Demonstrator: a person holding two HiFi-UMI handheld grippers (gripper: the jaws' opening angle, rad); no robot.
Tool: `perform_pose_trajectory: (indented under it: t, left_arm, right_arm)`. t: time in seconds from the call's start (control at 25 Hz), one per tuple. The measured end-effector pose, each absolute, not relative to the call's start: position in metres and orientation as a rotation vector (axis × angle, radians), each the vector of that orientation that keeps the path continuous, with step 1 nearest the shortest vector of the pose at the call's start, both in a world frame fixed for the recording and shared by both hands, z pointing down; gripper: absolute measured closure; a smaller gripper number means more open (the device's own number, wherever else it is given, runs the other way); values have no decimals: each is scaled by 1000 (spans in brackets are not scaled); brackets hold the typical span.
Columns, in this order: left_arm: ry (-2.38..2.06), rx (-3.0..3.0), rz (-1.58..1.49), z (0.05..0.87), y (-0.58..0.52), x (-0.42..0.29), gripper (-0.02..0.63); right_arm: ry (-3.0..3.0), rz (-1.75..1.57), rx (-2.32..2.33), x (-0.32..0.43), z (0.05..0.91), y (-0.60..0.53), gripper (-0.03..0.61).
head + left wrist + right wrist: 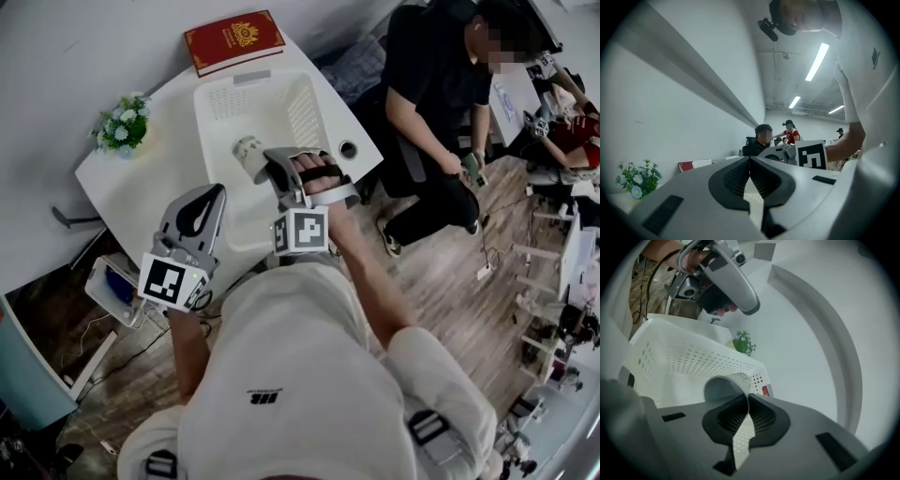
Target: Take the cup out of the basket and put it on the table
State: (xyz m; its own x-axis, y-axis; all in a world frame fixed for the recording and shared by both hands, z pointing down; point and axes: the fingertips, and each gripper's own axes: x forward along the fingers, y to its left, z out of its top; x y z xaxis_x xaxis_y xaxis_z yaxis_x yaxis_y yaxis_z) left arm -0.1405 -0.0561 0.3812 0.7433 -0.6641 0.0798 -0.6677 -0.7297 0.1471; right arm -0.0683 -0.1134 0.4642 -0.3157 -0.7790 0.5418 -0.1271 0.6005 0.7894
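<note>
A white cup point(247, 153) with a faint pattern hangs tilted over the white perforated basket point(246, 101) on the white table point(131, 192). My right gripper point(267, 161) is shut on the cup's rim. In the right gripper view the cup point(723, 386) shows its open mouth, its wall pinched between the jaws of my right gripper point(749, 398), with the basket point(679, 357) below it. My left gripper point(219, 191) hovers over the table left of the basket. Its jaws point(750, 161) meet with nothing between them.
A red book point(234, 39) lies at the table's far edge behind the basket. A small pot of flowers point(123, 124) stands at the table's left. A seated person point(441, 84) is to the right of the table. A round hole point(348, 149) sits beside the basket.
</note>
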Motion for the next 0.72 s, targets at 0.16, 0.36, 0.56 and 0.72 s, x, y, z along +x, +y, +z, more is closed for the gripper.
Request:
perform_pose_trajectory:
  t: [0.16,0.36,0.56,0.72]
  left_arm:
    - [-1064,2793,45,376,-53,-126,604]
    - [-1086,2794,72,375,-54,-106,604]
    - [-1080,2799,105,373,-55,-74,604]
    - [-1074,2808,116,368,-58,-50,604]
  right_arm:
    - [-1815,-813,758,-60,447,-104,557]
    - [-1852,-836,785,-45,433,-97,556]
    - [-1884,-834,820,-20,421,-94,557]
    - [-1907,-817,860,2,412,-91,555]
